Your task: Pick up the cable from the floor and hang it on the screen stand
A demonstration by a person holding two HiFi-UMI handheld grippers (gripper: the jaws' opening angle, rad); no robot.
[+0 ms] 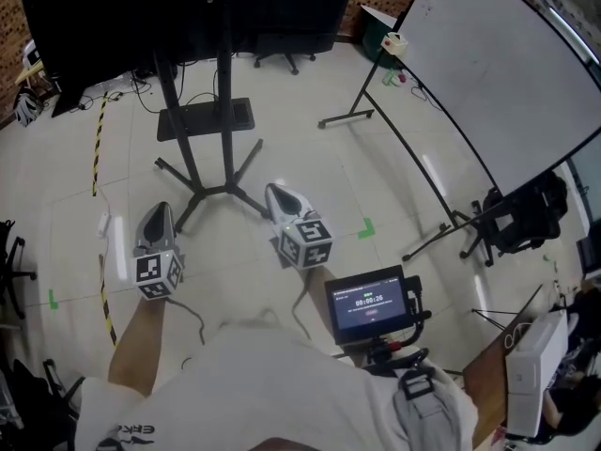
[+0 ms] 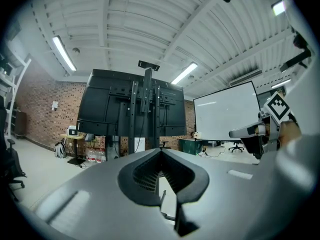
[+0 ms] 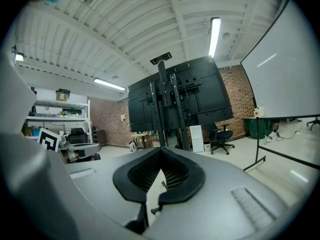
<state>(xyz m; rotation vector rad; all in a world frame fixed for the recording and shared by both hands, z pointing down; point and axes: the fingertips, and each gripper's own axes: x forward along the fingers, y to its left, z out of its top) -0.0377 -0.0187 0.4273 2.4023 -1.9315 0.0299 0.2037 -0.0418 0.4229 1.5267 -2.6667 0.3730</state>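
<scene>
Both the left tongs (image 1: 158, 210) and right tongs (image 1: 275, 195) are closed on nothing, so one should open wide before dropping squarely over the thin cable (image 1: 193, 321) on the floor (image 1: 310, 158).

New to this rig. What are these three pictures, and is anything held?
No robot here: a person holds a two-jaw tool in each hand. The head view looks down from a camera on the person's head at the left gripper and right gripper, each carrying a marker cube. The other two pictures come from cameras riding on those grippers, looking along their jaws. Both pairs of jaws are closed with nothing between them. Ahead on the floor stands the screen stand, with a whiteboard to the right.
</scene>
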